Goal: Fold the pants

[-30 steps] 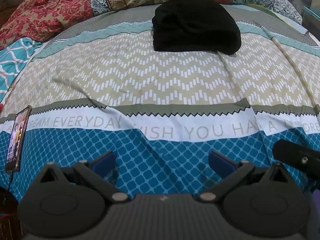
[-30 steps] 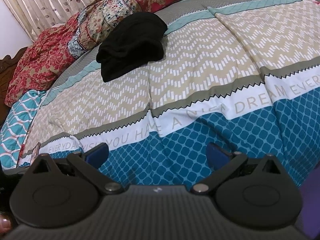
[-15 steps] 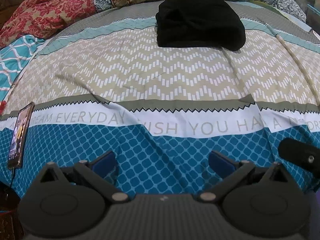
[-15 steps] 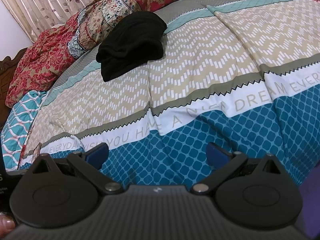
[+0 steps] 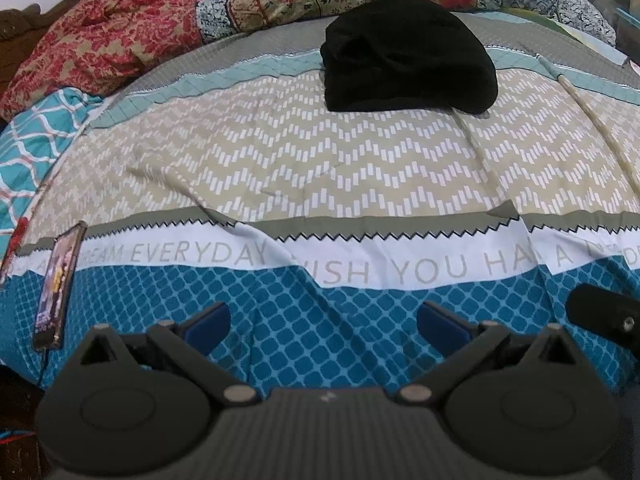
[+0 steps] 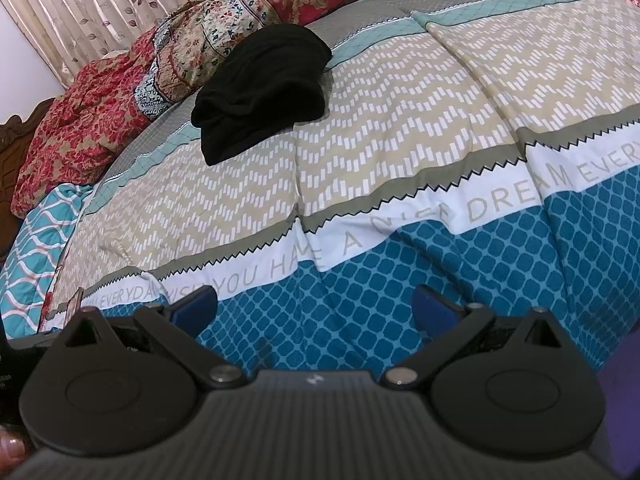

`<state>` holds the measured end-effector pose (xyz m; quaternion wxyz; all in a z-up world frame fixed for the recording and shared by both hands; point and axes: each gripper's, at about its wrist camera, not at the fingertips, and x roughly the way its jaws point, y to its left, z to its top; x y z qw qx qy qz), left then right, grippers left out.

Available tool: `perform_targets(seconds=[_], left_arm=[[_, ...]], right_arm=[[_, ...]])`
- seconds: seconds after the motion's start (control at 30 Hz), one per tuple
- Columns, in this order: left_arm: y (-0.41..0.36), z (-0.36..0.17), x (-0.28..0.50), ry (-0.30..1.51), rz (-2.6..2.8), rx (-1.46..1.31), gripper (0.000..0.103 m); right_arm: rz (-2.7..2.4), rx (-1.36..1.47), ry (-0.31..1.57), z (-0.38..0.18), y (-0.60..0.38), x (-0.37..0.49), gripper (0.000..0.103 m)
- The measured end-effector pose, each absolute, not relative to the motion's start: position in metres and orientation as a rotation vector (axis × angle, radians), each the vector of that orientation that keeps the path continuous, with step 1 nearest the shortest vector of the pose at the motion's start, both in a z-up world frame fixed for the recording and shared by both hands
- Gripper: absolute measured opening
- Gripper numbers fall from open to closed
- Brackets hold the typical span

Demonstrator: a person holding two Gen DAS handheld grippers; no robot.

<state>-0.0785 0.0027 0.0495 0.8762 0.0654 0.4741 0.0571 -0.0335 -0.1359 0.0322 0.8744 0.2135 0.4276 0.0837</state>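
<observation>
The black pants [image 5: 408, 58] lie in a folded bundle far up the bed, on the grey and beige bands of the bedspread [image 5: 320, 168]. The right wrist view has the pants [image 6: 260, 88] up and to the left. My left gripper [image 5: 324, 320] hangs open over the blue patterned band near the bed's foot, nothing between its blue pads. My right gripper [image 6: 316, 306] is open too, over the same blue band, well short of the pants. A black part of the right gripper [image 5: 604, 316] shows at the left view's right edge.
A phone [image 5: 58, 284] with a lit screen and a cable lies at the bed's left edge. Red and floral quilts [image 5: 120, 36] are heaped along the head of the bed. Curtains [image 6: 100, 4] hang behind. A fingertip [image 6: 10, 454] shows at the lower left.
Both grippers have drawn back and lowered slightly, so the pants look a little farther up in view. Jaws stay open; the pants have not moved.
</observation>
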Motion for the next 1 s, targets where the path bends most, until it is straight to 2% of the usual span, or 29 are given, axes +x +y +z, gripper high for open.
perform_targets(seconds=[0.77, 1.0], left_arm=[[0.003, 0.086, -0.088, 0.847, 0.116, 0.138, 0.103], [0.004, 0.095, -0.089, 0.859, 0.126, 0.129, 0.103]], right_arm=[[0.173, 0.405, 0.847, 0.041, -0.134, -0.037, 0.103], [0.179, 0.401, 0.844, 0.042, -0.132, -0.037, 0.103]])
